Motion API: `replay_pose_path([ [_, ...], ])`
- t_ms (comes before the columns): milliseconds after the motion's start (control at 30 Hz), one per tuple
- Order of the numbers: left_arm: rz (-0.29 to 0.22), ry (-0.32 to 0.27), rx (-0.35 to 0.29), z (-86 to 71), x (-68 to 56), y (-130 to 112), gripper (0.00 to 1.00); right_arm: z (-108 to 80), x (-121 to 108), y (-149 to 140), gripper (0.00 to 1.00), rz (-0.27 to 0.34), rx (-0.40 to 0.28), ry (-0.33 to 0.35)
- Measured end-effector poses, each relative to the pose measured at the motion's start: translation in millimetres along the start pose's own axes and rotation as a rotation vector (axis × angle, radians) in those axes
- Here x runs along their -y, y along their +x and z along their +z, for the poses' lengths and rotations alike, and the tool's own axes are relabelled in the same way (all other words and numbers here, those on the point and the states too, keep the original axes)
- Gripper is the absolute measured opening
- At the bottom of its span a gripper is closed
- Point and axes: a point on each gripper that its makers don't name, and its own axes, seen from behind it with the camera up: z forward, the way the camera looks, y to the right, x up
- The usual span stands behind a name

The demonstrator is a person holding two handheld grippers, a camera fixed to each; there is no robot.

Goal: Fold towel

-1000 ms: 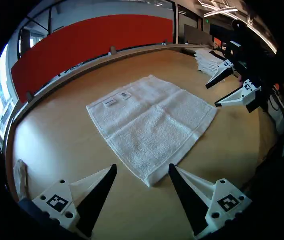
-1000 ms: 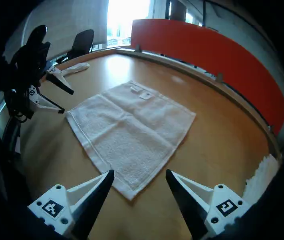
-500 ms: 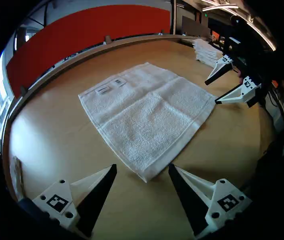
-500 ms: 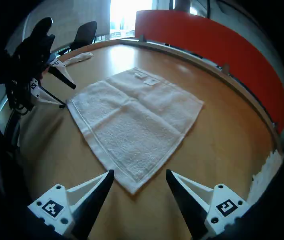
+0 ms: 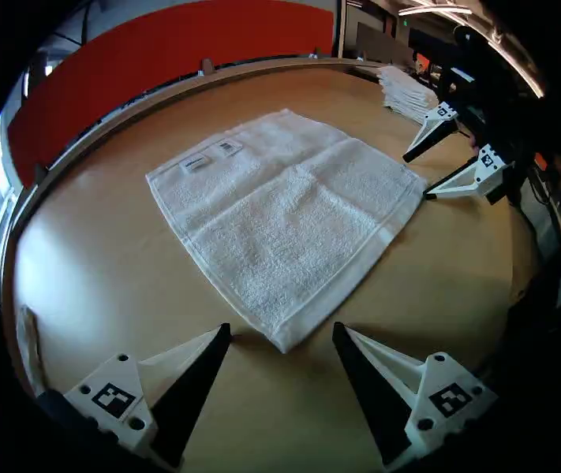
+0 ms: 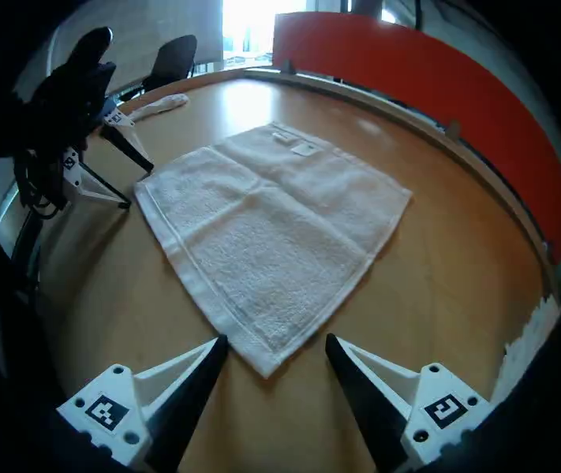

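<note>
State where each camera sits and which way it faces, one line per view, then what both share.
Left gripper view: rides the left gripper, facing across the wooden table at a corner of the white towel; own open fingers below, right gripper far right.
Right gripper view: rides the right gripper, facing a neighbouring towel corner; own open fingers below, left gripper far left.
Shared: towel, table, red partition, both grippers.

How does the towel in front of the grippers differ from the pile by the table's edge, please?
The spread towel lies open and flat; the towel pile is folded and stacked. The spread towel shows two tags; the towel pile shows none I can make out. Both are white.
</note>
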Motion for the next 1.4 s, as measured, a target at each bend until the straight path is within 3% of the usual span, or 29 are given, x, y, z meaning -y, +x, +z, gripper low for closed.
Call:
replay_pose_path([
  [600,0.003,-0.001,0.023,-0.2,-0.7,0.4,0.92,2.2,5.3,-0.6,0.77,0.008,-0.002,0.034],
  [733,-0.008,0.008,0.024,1.2,0.0,1.6,0.78,1.3,7.1,-0.1,0.7,0.003,-0.003,0.04],
  [1067,-0.005,0.008,0.021,2.2,-7.5,3.2,0.53,-1.3,8.8,-0.6,0.56,-0.007,-0.007,0.05],
  [1133,-0.011,0.011,0.023,2.3,-7.6,3.1,0.51,-1.0,9.1,-0.4,0.5,-0.009,-0.006,0.052],
  [1267,-0.027,0.026,0.024,2.5,-4.2,3.6,0.3,-0.6,9.2,-0.4,0.39,-0.007,-0.005,0.053],
  [1400,-0.037,0.031,0.025,3.0,-3.8,3.9,0.21,0.1,11.2,-0.1,0.28,-0.006,-0.006,0.057],
])
